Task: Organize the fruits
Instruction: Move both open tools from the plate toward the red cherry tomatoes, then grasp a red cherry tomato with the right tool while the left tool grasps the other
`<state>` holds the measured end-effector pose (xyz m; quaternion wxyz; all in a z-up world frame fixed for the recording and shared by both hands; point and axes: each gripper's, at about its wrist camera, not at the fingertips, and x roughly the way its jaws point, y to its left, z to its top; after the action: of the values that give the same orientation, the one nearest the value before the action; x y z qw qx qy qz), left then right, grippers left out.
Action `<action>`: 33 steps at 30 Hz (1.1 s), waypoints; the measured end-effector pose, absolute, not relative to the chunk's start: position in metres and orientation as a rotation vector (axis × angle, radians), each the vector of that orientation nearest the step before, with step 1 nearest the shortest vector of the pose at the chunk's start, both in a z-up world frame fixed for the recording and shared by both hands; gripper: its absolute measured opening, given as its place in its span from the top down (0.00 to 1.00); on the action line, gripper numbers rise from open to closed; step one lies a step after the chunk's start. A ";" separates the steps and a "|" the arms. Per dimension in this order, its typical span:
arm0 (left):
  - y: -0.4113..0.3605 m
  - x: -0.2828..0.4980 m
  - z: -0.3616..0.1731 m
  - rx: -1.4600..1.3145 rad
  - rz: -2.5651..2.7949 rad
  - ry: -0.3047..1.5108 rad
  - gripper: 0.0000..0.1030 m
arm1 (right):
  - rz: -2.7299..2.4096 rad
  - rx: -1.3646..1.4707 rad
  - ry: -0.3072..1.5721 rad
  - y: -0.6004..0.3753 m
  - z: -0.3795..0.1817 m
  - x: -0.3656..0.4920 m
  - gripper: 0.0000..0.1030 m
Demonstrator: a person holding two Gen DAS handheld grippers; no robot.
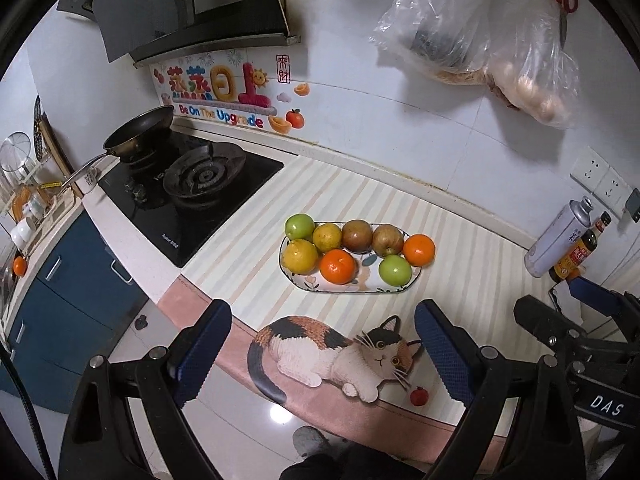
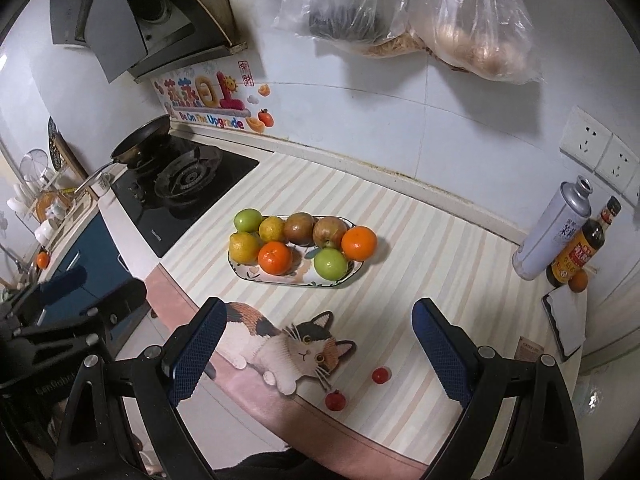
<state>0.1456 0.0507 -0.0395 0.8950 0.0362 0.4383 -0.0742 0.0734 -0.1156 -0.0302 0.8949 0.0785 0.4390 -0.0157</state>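
- Plainly spread wide and empty: left gripper (image 1: 320, 354), poised above the counter's near edge over the cat picture (image 1: 332, 354).
- Likewise gaping, nothing between the blue pads: right gripper (image 2: 316, 350).
- Heaped on the oval plate (image 2: 248, 276), mid-counter on the striped mat (image 2: 420, 280): two green apples, two lemons, two brownish fruits, one orange (image 2: 274, 258).
- Just off the plate's right end, touching its rim: second orange (image 2: 359, 243).
- Left of the plate: gas hob (image 1: 192, 200) with frying pan (image 1: 140, 132).
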 end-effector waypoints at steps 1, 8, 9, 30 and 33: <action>0.051 0.144 -0.040 0.069 -0.158 0.913 0.09 | -0.032 0.174 0.910 -0.116 -0.031 0.073 0.07; 0.049 0.140 -0.050 0.062 -0.166 0.934 0.09 | -0.021 0.261 0.930 -0.133 -0.046 0.074 0.07; 0.049 0.141 -0.053 0.054 -0.167 0.940 0.09 | -0.021 0.282 0.945 -0.139 -0.052 0.075 0.07; -0.034 0.184 -0.268 0.279 -0.183 1.391 0.09 | -0.069 0.484 1.329 -0.215 -0.317 0.108 0.52; -0.041 0.181 -0.283 0.301 -0.195 1.427 0.09 | -0.051 0.473 1.354 -0.208 -0.335 0.112 0.62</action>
<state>0.1807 -0.0406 -0.2827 0.7412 0.1374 0.6510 -0.0888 0.1124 -0.2078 -0.3355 0.7534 0.2165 0.6204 -0.0232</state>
